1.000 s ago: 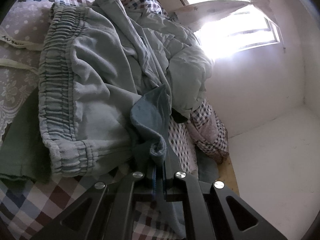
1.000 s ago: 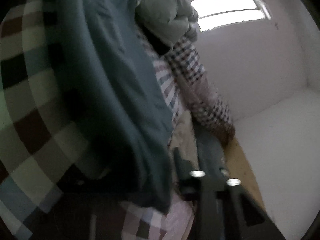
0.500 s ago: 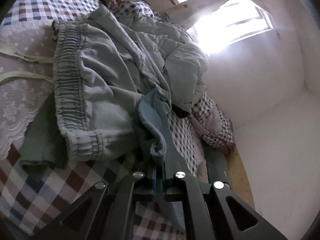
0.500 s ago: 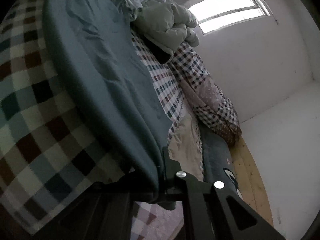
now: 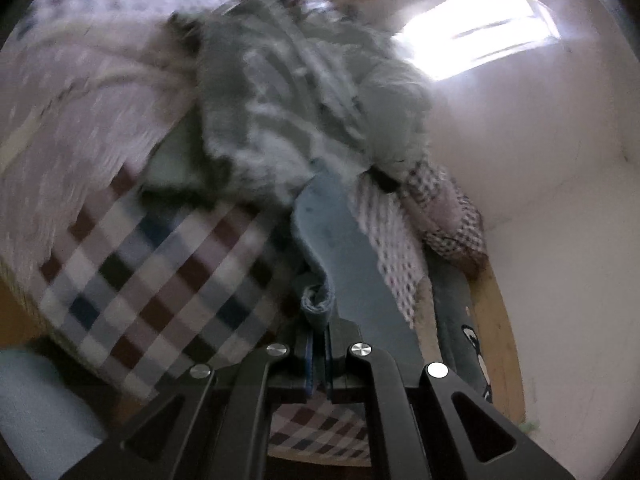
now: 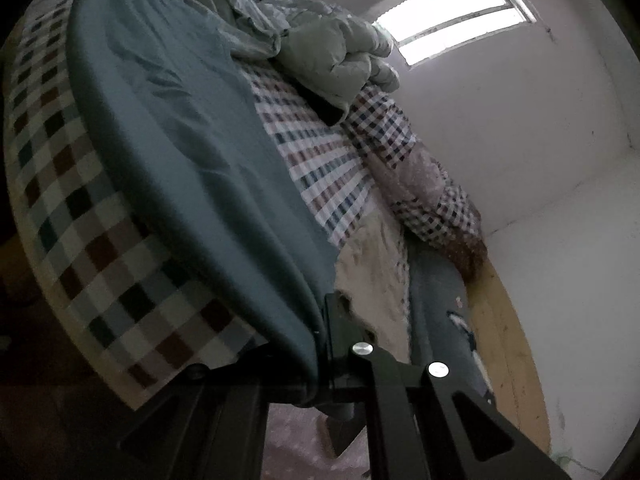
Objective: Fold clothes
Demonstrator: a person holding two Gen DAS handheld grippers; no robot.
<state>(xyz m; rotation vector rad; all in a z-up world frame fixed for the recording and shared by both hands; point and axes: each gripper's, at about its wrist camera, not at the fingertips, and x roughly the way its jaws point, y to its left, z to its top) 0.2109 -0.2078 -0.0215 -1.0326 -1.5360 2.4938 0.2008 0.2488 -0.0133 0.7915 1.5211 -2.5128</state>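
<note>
Both tongs pinch the teal-blue cloth garment (image 6: 192,152): the left tongs (image 5: 318,344) clamp a bunched edge, the right tongs (image 6: 320,344) a corner. It drapes over the checked bedsheet (image 6: 80,240).

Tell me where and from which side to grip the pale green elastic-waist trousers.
Probably pinch the gathered waistband edge of the pale green trousers, coming from the checked bedsheet side: that edge seems exposed, while the far side is buried under the quilt.

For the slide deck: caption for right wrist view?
Right tool shut on blue-green garment, stretched over checked bedspread below a window.
</note>
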